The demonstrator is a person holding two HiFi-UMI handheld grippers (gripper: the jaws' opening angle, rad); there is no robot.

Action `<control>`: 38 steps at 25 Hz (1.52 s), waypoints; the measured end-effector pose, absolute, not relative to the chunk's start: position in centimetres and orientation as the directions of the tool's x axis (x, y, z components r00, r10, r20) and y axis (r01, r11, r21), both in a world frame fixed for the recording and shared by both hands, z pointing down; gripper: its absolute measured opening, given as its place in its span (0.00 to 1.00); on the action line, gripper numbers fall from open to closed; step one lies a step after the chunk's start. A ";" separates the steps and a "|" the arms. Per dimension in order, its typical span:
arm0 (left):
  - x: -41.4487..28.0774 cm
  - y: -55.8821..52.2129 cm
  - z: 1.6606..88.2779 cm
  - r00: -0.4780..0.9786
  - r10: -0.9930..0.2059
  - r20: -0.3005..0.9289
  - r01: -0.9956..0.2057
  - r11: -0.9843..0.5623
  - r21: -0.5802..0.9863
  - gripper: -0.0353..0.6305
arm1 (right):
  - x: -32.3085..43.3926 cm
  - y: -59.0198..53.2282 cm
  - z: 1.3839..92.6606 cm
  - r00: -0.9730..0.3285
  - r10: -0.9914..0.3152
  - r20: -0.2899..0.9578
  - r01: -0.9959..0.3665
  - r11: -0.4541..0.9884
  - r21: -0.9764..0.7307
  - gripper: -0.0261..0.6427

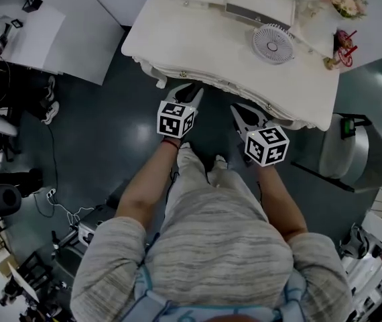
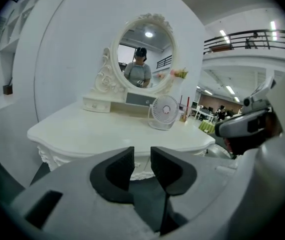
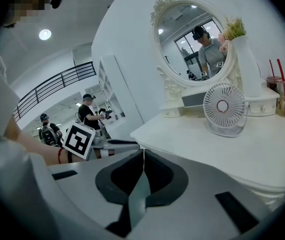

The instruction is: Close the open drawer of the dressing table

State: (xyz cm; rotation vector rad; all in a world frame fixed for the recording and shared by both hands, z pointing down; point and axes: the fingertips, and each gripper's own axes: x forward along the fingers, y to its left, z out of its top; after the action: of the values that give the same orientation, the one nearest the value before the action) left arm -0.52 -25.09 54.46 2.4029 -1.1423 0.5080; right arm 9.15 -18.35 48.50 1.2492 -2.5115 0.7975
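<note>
Ceiling lamps (image 3: 45,34) light the hall evenly, and the white dressing table (image 1: 198,45) glows almost washed out. The dark floor (image 1: 110,113) carries a soft patch of sheen. Both gripper views bend hard toward black corners, and their near foreground looks slightly soft.

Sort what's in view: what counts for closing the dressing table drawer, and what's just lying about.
For the job: dressing table, grey-fronted drawer below the mirror, left gripper (jaws apart), right gripper (jaws together).

Lying about: small fan, pink flowers, cup with red straws, grey bin beside the table.
</note>
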 end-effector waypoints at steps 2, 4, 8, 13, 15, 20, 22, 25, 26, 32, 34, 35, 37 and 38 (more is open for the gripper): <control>0.2 -23.9 52.7 0.611 -0.640 0.465 -0.781 -0.582 0.226 0.22 | 9.4 -17.9 47.8 -0.621 -0.666 0.413 -0.783 0.504 -0.365 0.06; 0.8 -22.7 50.8 0.627 -0.645 0.436 -0.771 -0.594 0.231 0.21 | 9.5 -17.3 47.0 -0.630 -0.664 0.404 -0.776 0.517 -0.360 0.06; 2.1 -20.8 47.4 0.660 -0.647 0.382 -0.747 -0.620 0.241 0.21 | 10.1 -16.7 45.5 -0.643 -0.663 0.384 -0.765 0.540 -0.350 0.06; 2.9 -18.0 44.3 0.685 -0.649 0.331 -0.727 -0.637 0.256 0.14 | 10.9 -15.1 43.9 -0.667 -0.654 0.356 -0.744 0.567 -0.352 0.06; 3.2 -16.8 43.5 0.691 -0.647 0.323 -0.722 -0.640 0.263 0.10 | 11.3 -14.3 43.4 -0.672 -0.654 0.347 -0.740 0.571 -0.356 0.06; 3.8 -14.2 41.9 0.718 -0.628 0.300 -0.696 -0.659 0.286 0.08 | 12.1 -12.5 42.4 -0.684 -0.648 0.334 -0.729 0.585 -0.357 0.05; 4.0 -13.1 41.5 0.725 -0.623 0.294 -0.688 -0.664 0.292 0.07 | 12.3 -11.7 42.2 -0.689 -0.642 0.336 -0.725 0.596 -0.347 0.05; 4.5 -12.0 40.9 0.735 -0.615 0.284 -0.678 -0.669 0.305 0.07 | 12.5 -10.8 41.8 -0.697 -0.630 0.341 -0.717 0.618 -0.322 0.05; 4.7 -11.7 40.8 0.739 -0.613 0.280 -0.674 -0.671 0.309 0.07 | 12.5 -10.6 41.6 -0.700 -0.629 0.338 -0.714 0.624 -0.317 0.05; 5.8 -10.1 40.3 0.773 -0.581 0.256 -0.635 -0.700 0.327 0.08 | 12.5 -10.2 40.1 -0.715 -0.630 0.303 -0.699 0.645 -0.310 0.05; 6.2 -9.6 40.4 0.788 -0.563 0.249 -0.615 -0.710 0.341 0.08 | 12.7 -10.2 40.1 -0.716 -0.629 0.302 -0.698 0.647 -0.308 0.05; 6.3 -9.4 40.4 0.794 -0.556 0.245 -0.608 -0.713 0.350 0.08 | 12.8 -10.2 40.0 -0.716 -0.629 0.303 -0.698 0.646 -0.308 0.05; 6.5 -9.1 40.4 0.802 -0.548 0.239 -0.597 -0.715 0.364 0.08 | 13.0 -10.1 40.0 -0.716 -0.628 0.305 -0.698 0.645 -0.311 0.05; 6.6 -9.0 40.5 0.804 -0.545 0.238 -0.594 -0.717 0.365 0.08 | 13.0 -10.1 40.0 -0.716 -0.628 0.305 -0.698 0.644 -0.313 0.05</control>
State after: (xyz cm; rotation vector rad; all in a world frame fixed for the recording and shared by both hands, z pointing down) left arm 6.62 -9.01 40.49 2.5629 -0.8536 0.1571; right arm 13.01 -10.14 40.04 1.0950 -2.6930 0.6200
